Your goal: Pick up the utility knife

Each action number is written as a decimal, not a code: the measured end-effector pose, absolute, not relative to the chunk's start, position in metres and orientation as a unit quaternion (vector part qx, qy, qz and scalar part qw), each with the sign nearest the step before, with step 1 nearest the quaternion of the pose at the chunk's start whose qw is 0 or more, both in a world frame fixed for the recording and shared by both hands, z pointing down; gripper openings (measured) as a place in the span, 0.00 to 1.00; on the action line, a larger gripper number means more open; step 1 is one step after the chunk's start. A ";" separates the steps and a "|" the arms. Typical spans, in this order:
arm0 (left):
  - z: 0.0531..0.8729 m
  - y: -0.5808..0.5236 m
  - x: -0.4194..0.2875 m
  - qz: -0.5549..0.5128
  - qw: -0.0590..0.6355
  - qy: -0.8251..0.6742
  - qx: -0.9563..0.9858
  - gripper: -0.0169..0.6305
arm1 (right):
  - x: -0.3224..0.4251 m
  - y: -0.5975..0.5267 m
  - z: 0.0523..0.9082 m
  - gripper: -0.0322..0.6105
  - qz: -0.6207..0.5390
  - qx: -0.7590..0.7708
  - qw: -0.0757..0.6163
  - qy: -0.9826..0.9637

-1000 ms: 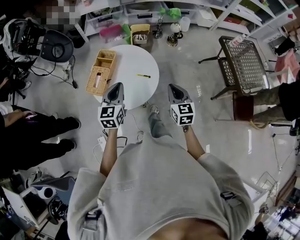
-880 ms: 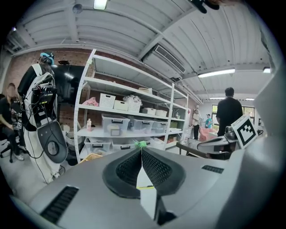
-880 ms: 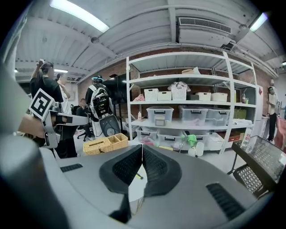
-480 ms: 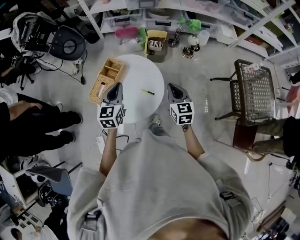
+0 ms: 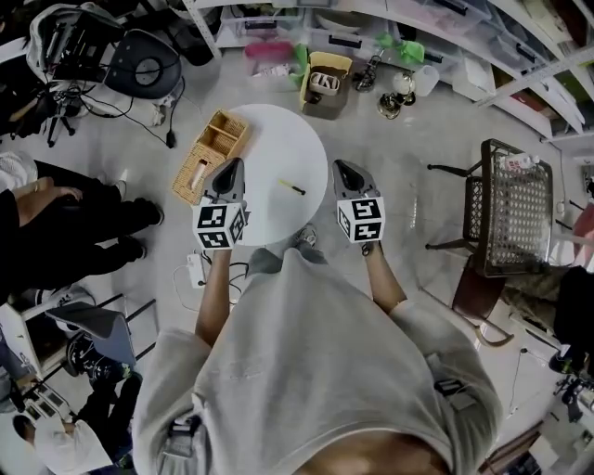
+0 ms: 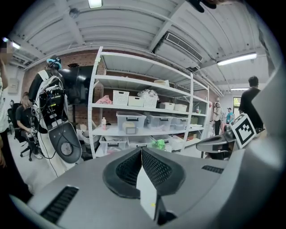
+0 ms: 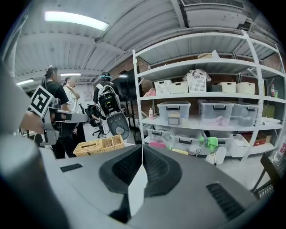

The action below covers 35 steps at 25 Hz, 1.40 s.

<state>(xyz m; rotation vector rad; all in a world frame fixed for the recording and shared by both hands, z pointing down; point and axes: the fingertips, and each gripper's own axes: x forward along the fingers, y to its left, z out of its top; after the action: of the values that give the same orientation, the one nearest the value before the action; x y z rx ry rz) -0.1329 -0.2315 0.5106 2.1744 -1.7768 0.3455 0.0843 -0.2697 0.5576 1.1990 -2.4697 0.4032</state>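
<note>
The utility knife [image 5: 291, 187], small and yellow, lies near the middle of the round white table [image 5: 269, 139] in the head view. My left gripper [image 5: 230, 168] hovers over the table's near left edge, left of the knife, with its jaws shut and nothing in them. My right gripper [image 5: 342, 169] hangs just off the table's right edge, right of the knife, also shut and empty. In the left gripper view the left gripper [image 6: 141, 151] has its tips touching. The right gripper [image 7: 142, 147] in its own view looks the same.
A wicker basket [image 5: 211, 144] sits on the table's left edge and shows again as the wicker basket [image 7: 99, 144]. A wire chair [image 5: 506, 209] stands at the right. Shelves with bins [image 5: 371, 28] run along the back. People [image 5: 65, 223] and camera gear [image 5: 139, 70] crowd the left.
Both grippers have moved forward toward the table, which now sits lower and closer in the head view. The wire chair has slid right and down. Both jaws stay shut.
</note>
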 end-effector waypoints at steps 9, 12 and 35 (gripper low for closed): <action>0.530 -0.234 -0.151 0.135 0.176 -0.600 0.768 0.06 | 0.056 -0.264 0.579 0.10 0.159 0.424 0.206 -0.868; 0.543 -0.239 -0.146 0.140 0.188 -0.588 0.774 0.06 | 0.056 -0.263 0.590 0.10 0.170 0.429 0.217 -0.860; 0.610 -0.205 -0.146 0.157 0.258 -0.550 0.779 0.06 | 0.023 -0.195 0.690 0.10 0.064 0.273 0.440 -0.853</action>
<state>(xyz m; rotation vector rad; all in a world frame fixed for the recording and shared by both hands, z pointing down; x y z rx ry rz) -0.1461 -0.2053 0.6098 2.1115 -1.4926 0.4263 0.0234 -0.1946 0.6898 0.6775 -2.1188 0.1588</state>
